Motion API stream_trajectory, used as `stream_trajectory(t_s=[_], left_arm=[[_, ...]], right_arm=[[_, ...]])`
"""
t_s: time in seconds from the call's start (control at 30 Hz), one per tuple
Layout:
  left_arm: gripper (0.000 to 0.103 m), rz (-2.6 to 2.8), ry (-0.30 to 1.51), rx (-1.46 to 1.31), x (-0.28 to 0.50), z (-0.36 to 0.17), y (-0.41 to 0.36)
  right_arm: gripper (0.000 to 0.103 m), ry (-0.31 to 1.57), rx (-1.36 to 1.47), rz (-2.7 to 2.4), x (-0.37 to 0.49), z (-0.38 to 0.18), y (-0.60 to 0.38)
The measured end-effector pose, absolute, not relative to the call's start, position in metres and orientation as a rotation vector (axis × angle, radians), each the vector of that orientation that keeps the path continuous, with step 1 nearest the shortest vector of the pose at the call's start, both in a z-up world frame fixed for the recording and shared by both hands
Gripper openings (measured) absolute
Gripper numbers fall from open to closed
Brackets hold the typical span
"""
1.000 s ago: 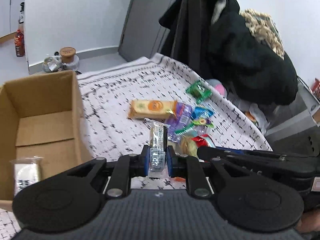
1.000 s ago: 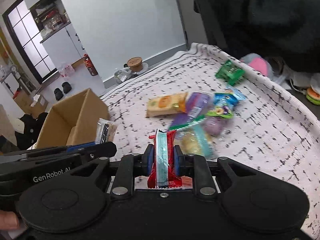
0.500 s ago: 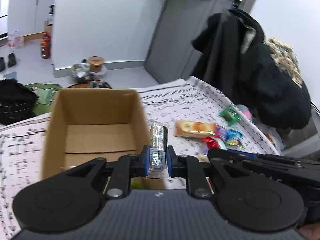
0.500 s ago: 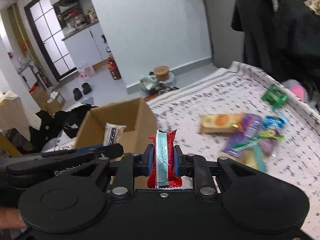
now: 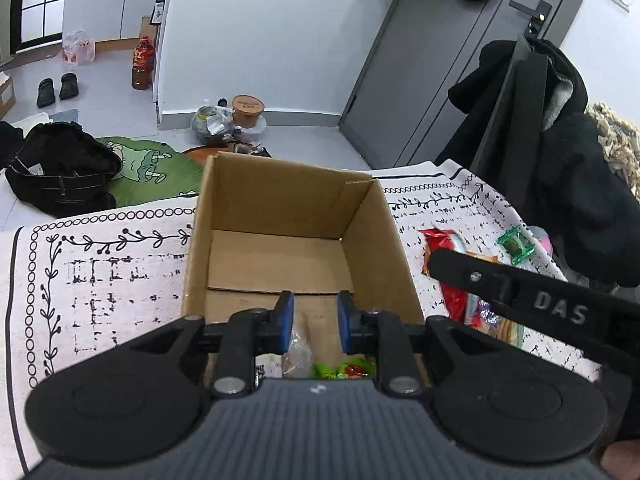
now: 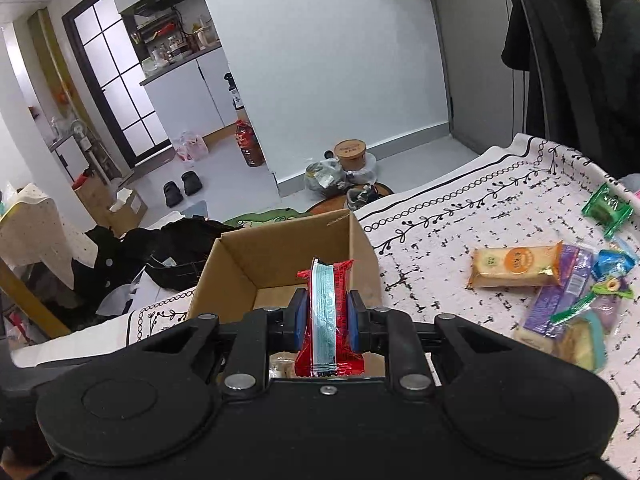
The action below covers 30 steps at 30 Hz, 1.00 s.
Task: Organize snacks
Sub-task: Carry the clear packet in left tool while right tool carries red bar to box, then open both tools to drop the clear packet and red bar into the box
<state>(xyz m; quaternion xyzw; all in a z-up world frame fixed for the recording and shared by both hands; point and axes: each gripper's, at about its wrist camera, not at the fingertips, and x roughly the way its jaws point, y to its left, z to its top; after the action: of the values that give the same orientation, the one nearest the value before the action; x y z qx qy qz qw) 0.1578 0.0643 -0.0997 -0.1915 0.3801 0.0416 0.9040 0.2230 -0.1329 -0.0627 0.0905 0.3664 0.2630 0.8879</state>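
Red snack packet (image 6: 329,312), judged light, soft and slippery, is clamped mid-body on edge by the right gripper (image 6: 327,314) over the cardboard box (image 5: 372,216) at 12 o'clock, while the left gripper (image 5: 313,322) hangs parted and empty above the box.

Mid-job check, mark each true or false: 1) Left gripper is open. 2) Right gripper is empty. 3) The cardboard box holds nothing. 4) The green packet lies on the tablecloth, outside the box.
1) True: the left gripper is open above the cardboard box.
2) False: the right gripper is shut on a red snack packet.
3) False: wrapped snacks lie inside.
4) True: the green packet lies on the tablecloth.
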Motion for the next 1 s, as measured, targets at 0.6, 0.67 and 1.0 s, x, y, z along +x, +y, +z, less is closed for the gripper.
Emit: stream_trajectory(t_s=[0.6, 0.67, 1.0], left_arm=[[0.070, 0.140, 0.698, -0.406, 0.134, -0.083, 0.089], [0.074, 0.140, 0.691, -0.394, 0.133, -0.080, 0.087], [0.086, 0.115, 0.690, -0.367, 0.133, -0.072, 0.068]], right_arm=[[0.047, 0.761, 0.247, 0.538, 0.221, -0.059, -0.146], [0.049, 0.762, 0.244, 0.526, 0.221, -0.059, -0.152], [0.058, 0.760, 0.225, 0.435, 0.223, -0.055, -0.200]])
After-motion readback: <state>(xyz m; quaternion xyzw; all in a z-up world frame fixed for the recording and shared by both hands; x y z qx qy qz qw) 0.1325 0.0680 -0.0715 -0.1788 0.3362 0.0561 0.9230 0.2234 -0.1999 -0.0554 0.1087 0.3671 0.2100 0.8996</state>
